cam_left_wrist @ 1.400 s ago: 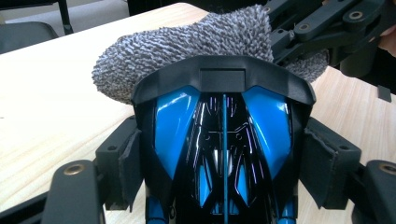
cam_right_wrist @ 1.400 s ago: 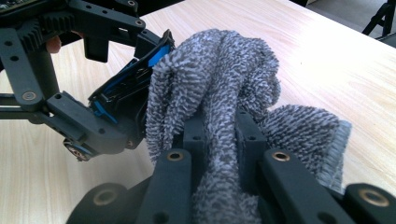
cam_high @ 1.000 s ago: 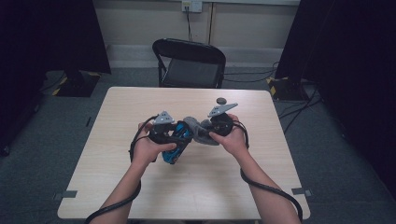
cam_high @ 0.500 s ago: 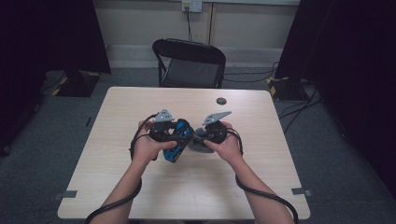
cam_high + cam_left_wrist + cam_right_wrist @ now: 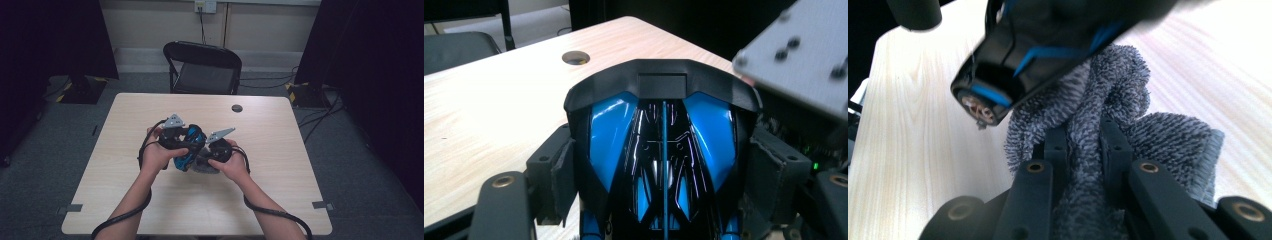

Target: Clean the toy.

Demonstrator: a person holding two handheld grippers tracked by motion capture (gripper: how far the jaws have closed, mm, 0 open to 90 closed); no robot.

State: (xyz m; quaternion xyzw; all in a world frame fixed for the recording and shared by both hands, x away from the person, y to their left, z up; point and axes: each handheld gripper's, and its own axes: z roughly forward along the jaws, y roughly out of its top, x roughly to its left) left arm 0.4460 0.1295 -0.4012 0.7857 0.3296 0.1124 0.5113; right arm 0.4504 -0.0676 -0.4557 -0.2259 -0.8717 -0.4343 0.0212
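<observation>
- The left claw grips a blue and black toy car by its two sides, its pads pressed on the flanks; the car sits between the jaws, nose away from the claw's camera.
- The right claw is clenched on a bunched grey cloth, a fold pinched between its pads. The cloth lies just under the car, touching it.
- The step looks like wiping the car. To do it well, hold the left claw steady and rub with the cloth's bulk, not with the jaw tips, which could scratch the glossy shell.
- Keep the pinch deep, so that the fold does not slip out.
- Against the earlier frames, the right claw has come down and in, from beside the car to below it, near the tabletop. The left claw and car have kept their place.
</observation>
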